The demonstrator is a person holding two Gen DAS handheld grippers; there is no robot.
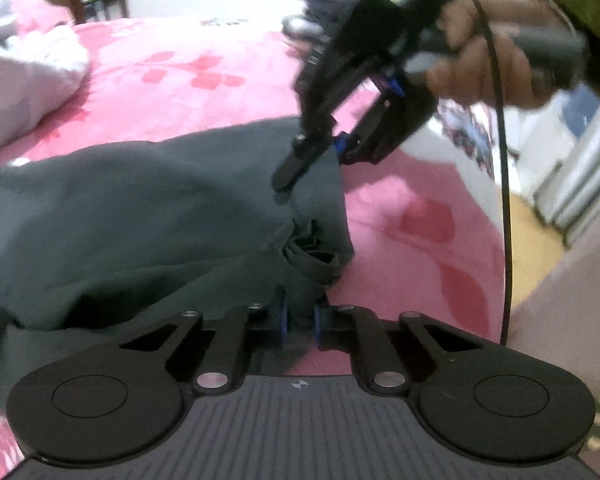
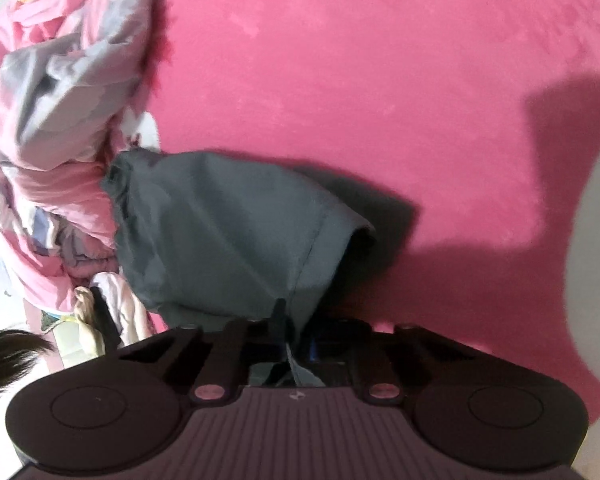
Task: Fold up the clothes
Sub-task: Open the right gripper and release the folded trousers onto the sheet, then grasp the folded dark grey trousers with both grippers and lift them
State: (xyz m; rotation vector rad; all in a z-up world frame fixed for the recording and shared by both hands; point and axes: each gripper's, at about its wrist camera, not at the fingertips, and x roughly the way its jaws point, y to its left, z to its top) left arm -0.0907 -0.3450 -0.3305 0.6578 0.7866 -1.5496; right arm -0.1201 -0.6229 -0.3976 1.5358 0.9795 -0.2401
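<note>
The dark grey garment lay partly lifted over the pink floral bedspread, its bulk spreading away to the left in the left wrist view while one bunched edge, rolled into a small tube of fabric, hung just ahead of the left gripper. That gripper's jaws stood close together with cloth pinched between them, so it was clenched on the garment's near edge. The right gripper came down from the upper right, held in the person's right hand, and its fingers met the same edge a little farther along; in the right wrist view the right gripper had a fold of the garment drawn in between its nearly closed jaws, so it too was grasping the cloth. The held edge ran roughly from one gripper to the other, and the garment's long axis seemed to stretch away from both, toward the left of the left wrist view. Both grippers sat on that edge, with the body of the cloth draping down and away onto the bed, so neither was clearly the nearer. The coming move probably turned on carrying this shared edge across that long axis. A heap of pink and grey clothing lay just beside the garment's far end, near enough to be dragged along.
</note>
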